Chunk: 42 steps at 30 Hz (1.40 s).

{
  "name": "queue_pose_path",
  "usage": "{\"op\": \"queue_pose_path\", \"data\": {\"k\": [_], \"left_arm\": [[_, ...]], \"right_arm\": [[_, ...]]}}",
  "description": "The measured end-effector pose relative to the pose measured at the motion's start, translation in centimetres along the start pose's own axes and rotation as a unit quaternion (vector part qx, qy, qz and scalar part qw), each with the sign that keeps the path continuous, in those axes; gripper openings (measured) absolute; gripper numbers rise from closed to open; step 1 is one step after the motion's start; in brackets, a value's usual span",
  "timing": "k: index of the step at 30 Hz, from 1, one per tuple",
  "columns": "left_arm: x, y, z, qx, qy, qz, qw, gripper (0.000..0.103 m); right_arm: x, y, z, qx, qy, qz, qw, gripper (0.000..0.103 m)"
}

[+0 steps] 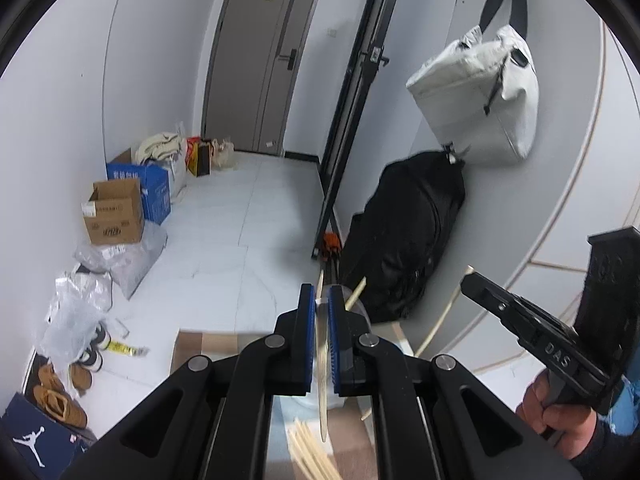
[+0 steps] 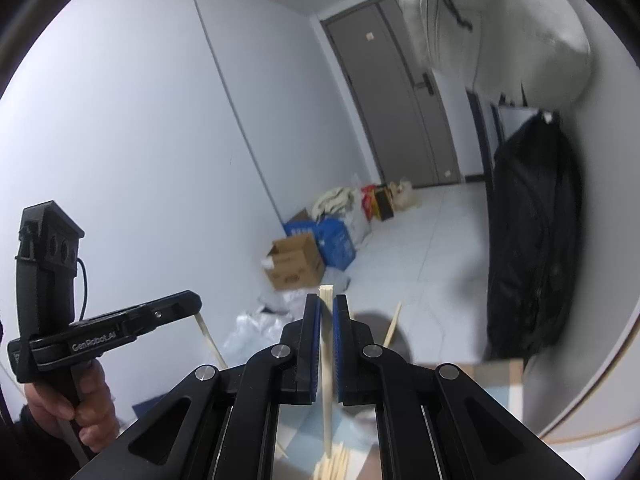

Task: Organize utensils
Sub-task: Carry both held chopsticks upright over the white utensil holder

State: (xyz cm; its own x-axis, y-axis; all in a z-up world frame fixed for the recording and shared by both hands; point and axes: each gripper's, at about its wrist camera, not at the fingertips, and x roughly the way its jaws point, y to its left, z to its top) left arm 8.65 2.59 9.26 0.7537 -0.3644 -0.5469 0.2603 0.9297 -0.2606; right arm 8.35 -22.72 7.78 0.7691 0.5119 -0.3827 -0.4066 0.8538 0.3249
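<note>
Chopsticks, pale wood, slim and square-ended: one (image 1: 321, 356) clenched in left gripper (image 1: 321, 344) fingers, another (image 2: 327, 364) in right gripper (image 2: 328, 348) fingers.

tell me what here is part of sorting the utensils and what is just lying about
Part of the job:
- left tongs, shut on a chopstick
- right tongs, shut on a wooden stick
- loose chopsticks below

Lying about:
- cardboard box
- black bag
- white bag
- brown shoes

Black two-finger grippers (image 1: 321, 340) (image 2: 328, 344), blue ribbed pads (image 1: 307, 320), silver pivot screws. White "GenRobot.AI" lettering at nine o'clock, thin black cable above. Dark sleeve (image 1: 600, 444) at four o'clock.
</note>
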Motion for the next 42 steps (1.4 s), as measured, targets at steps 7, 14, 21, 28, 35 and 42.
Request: {"op": "queue_pose_path", "data": {"k": [7, 14, 21, 28, 35, 42], "left_arm": [[2.2, -0.1, 3.2, -0.004, -0.018, 0.012, 0.9998, 0.002], [3.7, -0.2, 5.1, 0.014, -0.028, 0.021, 0.9993, 0.002], [5.8, -0.4, 5.2, 0.033, -0.027, 0.036, 0.9984, 0.002], [7.3, -0.3, 4.6, 0.037, -0.025, 0.039, 0.9982, 0.002], [8.4, -0.3, 3.5, 0.041, -0.022, 0.038, 0.9982, 0.002], [8.7, 0.0, 2.6, 0.049, -0.010, 0.021, 0.9985, 0.002]], "right_arm": [[1.7, -1.3, 3.6, -0.002, -0.030, -0.011, 0.999, 0.005], [3.8, -1.9, 6.0, -0.003, -0.052, -0.014, 0.999, 0.005], [6.0, -2.2, 5.9, -0.009, -0.051, -0.015, 0.999, 0.005], [7.3, -2.7, 5.1, -0.005, -0.040, -0.019, 0.999, 0.005], [8.2, -2.6, 4.5, -0.013, -0.036, -0.018, 0.999, 0.005], [9.2, -2.9, 3.4, -0.019, -0.019, -0.015, 1.000, 0.005]]}}
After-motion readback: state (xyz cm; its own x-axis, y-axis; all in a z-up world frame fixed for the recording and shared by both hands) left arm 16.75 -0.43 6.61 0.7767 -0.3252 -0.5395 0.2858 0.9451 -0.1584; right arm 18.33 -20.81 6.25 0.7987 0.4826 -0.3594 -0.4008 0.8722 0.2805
